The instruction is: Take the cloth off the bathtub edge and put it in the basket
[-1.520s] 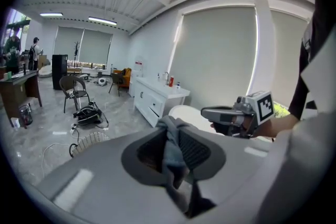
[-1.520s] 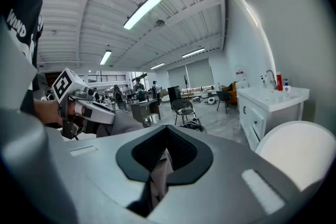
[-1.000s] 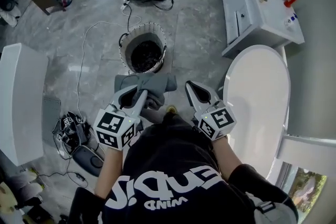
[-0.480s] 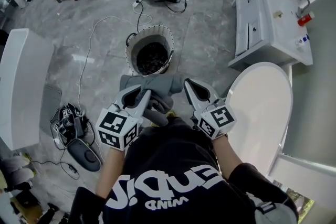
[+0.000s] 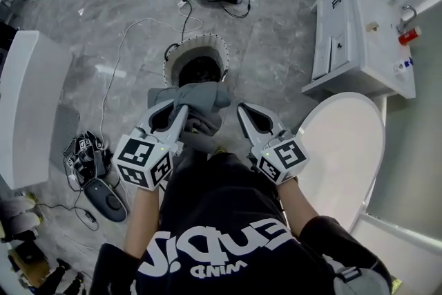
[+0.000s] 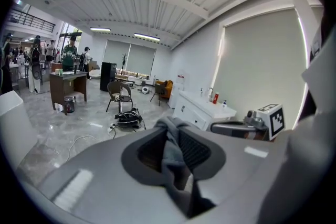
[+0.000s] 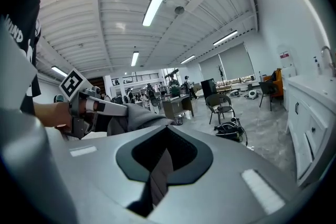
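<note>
- Closest in, on the left: clamped in the left gripper (image 5: pixel 181 109) (image 6: pixel 173 132), a bunched fold of the grey cloth (image 5: pixel 202 96) (image 6: pixel 170 150), pinched between both pads, the rest hanging loose in front of the person's dark shirt (image 5: pixel 228 217).
- Just beside it, on the right: nothing in the right gripper (image 5: pixel 243 110) (image 7: pixel 165 131), jaws drawn together, held about level with the left one and apart from the cloth.
- Lower right: the white bathtub (image 5: pixel 343 148), well apart from the cloth, so lifted off the edge already, by the look of it.
- On handling, as a judgement: soft, limp and light, with no stiffness at all; likely to drape and swing, and to catch a trailing corner on a rim. Not fragile, and unlikely to slip from ribbed pads. Best held at a gathered bunch, as here, not by one thin edge.
- Just beyond the cloth, on the grey floor (image 5: pixel 276 45): the round basket (image 5: pixel 172 57), mouth open and dark inside, near side overlapped by the cloth in the head view; whether truly overhead, hard to tell.
- Probably next: carry forward over the mouth, lower the hanging part in first, then let go.
- Farthest: a white vanity (image 5: pixel 362 31) at the upper right.
</note>
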{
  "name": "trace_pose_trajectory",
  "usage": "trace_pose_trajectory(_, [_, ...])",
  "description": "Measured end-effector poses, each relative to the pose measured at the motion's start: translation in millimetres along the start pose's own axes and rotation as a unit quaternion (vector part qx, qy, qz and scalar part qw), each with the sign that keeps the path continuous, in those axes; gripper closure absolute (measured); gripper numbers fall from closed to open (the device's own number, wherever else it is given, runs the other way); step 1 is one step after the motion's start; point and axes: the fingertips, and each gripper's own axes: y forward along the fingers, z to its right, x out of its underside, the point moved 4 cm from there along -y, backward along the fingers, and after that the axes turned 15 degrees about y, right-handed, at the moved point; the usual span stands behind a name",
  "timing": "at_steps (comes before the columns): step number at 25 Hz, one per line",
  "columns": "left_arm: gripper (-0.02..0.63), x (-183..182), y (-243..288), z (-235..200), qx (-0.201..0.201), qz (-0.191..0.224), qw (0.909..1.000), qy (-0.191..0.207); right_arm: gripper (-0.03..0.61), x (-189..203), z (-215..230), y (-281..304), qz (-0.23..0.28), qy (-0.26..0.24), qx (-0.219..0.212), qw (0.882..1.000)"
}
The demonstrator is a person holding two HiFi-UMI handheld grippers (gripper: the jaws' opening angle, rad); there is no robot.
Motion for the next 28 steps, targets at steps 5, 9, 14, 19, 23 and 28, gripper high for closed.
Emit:
trace_pose_trajectory(5, [0.557, 0.1, 16.5, -24.9, 0.005, 0.002, 1.0000, -0.006, 0.569, -6.0, 11.6, 25.6, 0.004, 0.000, 0.011, 1.000])
trace_pose_trajectory(9, [0.557, -3.0, 35.0, -46.6, 0.024, -0.004, 0.9997, -0.006, 0.569, -15.6, 24.0, 56.2, 0.001, -0.003, 0.023, 1.000])
trace_pose_trajectory(14, [0.558, -13.8, 54.1, -87.3, 0.047, -0.004, 0.9988, -0.013, 0.569, -34.0, 34.2, 104.8, -0.001, -0.007, 0.037, 0.999])
trace_pose_trajectory(19, [0.557, -39.0, 78.7, -134.9, 0.074, 0.004, 0.9972, 0.011, 0.569, -63.2, 42.7, 154.0, 0.015, -0.015, 0.054, 0.998])
trace_pose_trajectory(23, [0.557, -54.8, 92.8, -163.5, 0.088, 0.006, 0.9956, 0.030, 0.569, -81.9, 48.5, 175.4, 0.033, -0.017, 0.070, 0.997])
trace_pose_trajectory(28, [0.558, -61.0, 109.7, -182.6, 0.092, -0.001, 0.9950, 0.039, 0.569, -90.6, 64.4, 186.3, 0.040, -0.011, 0.089, 0.995])
